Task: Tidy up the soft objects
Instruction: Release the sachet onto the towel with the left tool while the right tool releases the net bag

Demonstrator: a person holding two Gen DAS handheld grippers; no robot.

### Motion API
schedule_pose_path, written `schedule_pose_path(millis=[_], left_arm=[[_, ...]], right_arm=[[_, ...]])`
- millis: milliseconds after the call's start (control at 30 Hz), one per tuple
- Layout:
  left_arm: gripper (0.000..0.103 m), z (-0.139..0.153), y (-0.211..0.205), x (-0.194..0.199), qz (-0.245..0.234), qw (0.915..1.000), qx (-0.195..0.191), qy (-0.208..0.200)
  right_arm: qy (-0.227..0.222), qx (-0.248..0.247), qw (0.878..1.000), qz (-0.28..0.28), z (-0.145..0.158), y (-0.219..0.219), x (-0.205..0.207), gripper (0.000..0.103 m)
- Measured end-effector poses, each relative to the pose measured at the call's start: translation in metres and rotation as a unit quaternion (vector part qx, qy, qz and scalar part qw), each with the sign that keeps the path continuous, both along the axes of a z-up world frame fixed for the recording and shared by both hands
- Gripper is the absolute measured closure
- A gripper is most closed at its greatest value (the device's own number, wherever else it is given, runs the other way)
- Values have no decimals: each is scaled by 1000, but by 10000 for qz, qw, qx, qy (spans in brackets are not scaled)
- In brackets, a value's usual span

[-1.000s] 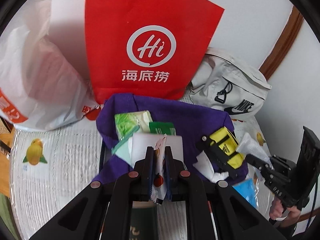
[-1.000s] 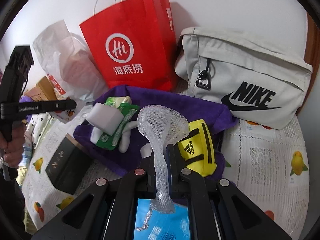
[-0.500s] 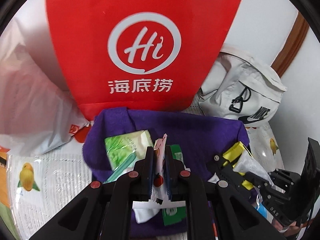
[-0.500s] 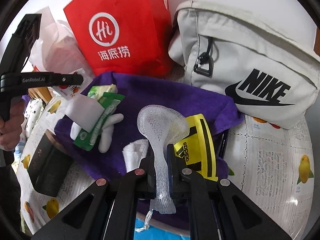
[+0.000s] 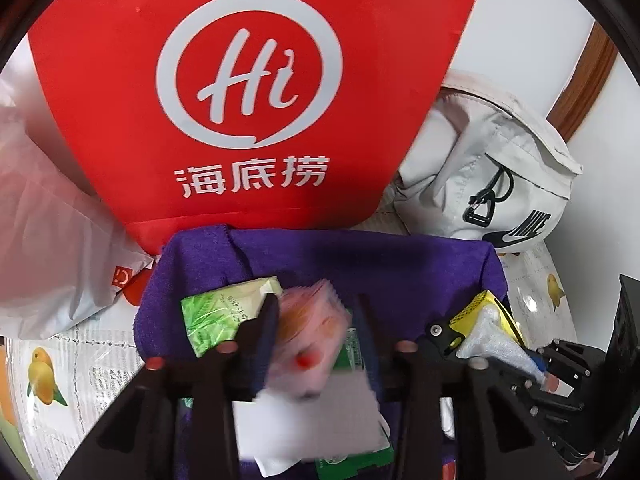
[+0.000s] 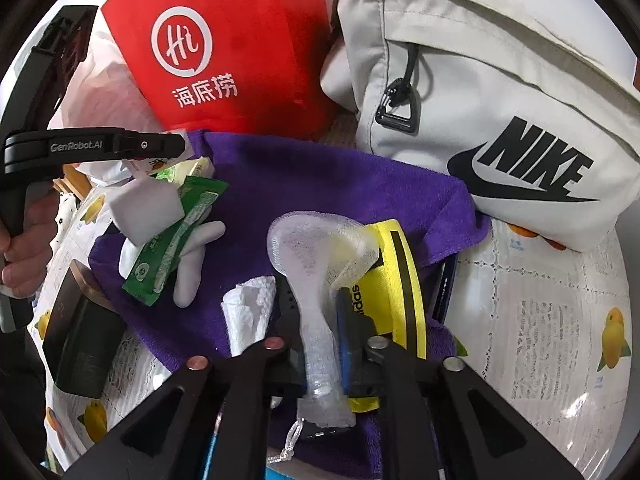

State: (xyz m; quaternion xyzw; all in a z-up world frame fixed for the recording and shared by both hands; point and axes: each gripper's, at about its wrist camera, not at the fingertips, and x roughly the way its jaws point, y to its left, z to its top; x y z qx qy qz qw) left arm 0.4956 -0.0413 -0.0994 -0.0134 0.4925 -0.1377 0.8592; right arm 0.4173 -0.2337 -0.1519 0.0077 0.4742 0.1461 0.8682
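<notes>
A purple towel point(image 5: 360, 264) point(image 6: 320, 184) lies spread in front of the bags, with soft items on it. My left gripper point(image 5: 316, 320) hovers over it and its jaws are opening. A blurred pink-and-white sachet point(image 5: 308, 332) is slipping down between them, above a white sponge block point(image 6: 144, 208) and a green packet point(image 6: 176, 248). My right gripper point(image 6: 316, 312) is also opening. A white foam net point(image 6: 320, 264) stands loose between its fingers, its foot on the towel beside a yellow Adidas pouch point(image 6: 396, 280).
A red paper bag point(image 5: 248, 92) and a pale Nike bag point(image 6: 500, 120) stand behind the towel, with a white plastic bag point(image 5: 52, 240) to the left. A green tissue pack point(image 5: 224, 316), a folded paper towel point(image 6: 248, 312) and a black box point(image 6: 80, 340) lie nearby.
Both grippers moved forward and down over the purple towel. Both then went from shut to parted. The left one let go of the sachet, and the foam net now sits loose in the right one.
</notes>
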Motion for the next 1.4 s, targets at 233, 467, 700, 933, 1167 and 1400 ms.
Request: schedule_pose_path(millis=[233,467,700,933,1167,1400], left_arm=[[47,4,-2,-4,-7,9999,126,6],[33,19,10,-22,116,9996,251,-82],[23,39,29,-54,276,9987,314,-290],[17,53,39,-89,219,9986,232,-427],[17,68,48,-131,293,9982,146,-508],[9,77,48,-194,327,9973,180,-633]], right_arm=[[-112,-21,9999,102,4,4,-6,46],[-167,100,9997,-137,13,-3,-14,38],[-350,140,9986,-361,35,-10,-31,28],[-512,152,9973,-510,56,-9,-60,26],[-688,242,9955,-600,79,-5,-99,26],[-921,190,9936,-626,100,10,-154,19]])
